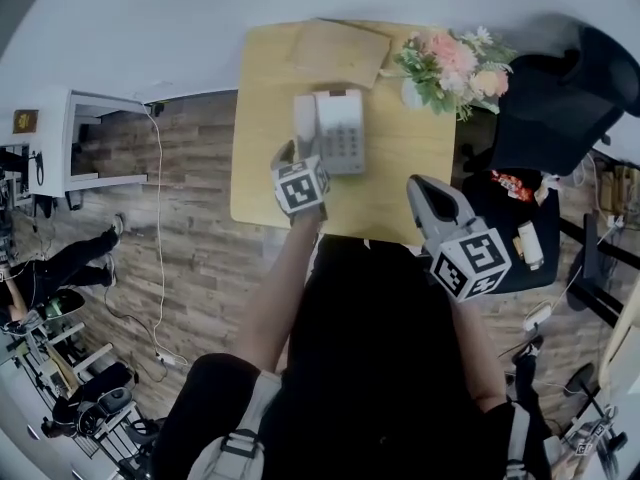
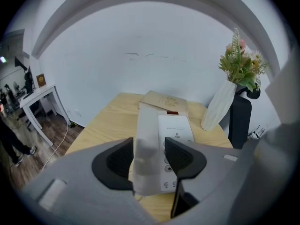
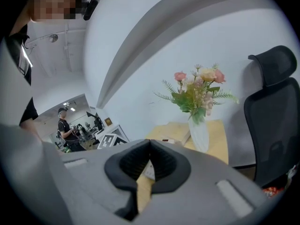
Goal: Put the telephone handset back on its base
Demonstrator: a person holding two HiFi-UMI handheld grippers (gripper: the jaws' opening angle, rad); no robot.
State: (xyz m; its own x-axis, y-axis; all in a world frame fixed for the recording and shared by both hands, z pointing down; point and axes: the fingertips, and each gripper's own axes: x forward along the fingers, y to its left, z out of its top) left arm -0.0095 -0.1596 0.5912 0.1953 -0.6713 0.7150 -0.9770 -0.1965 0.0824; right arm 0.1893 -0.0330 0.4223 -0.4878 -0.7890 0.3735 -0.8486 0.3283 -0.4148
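Wooden table (image 1: 258,183) against a white wall: one handset (image 2: 146,135), one base (image 2: 178,128), one vase (image 2: 219,108), one brown packet (image 2: 164,100).
Left gripper (image 2: 149,159) clamps the handset between its jaws, keypad just beyond the right jaw. Right gripper (image 3: 150,162) is closed and empty. Risk: a crooked release could leave the handset unseated.
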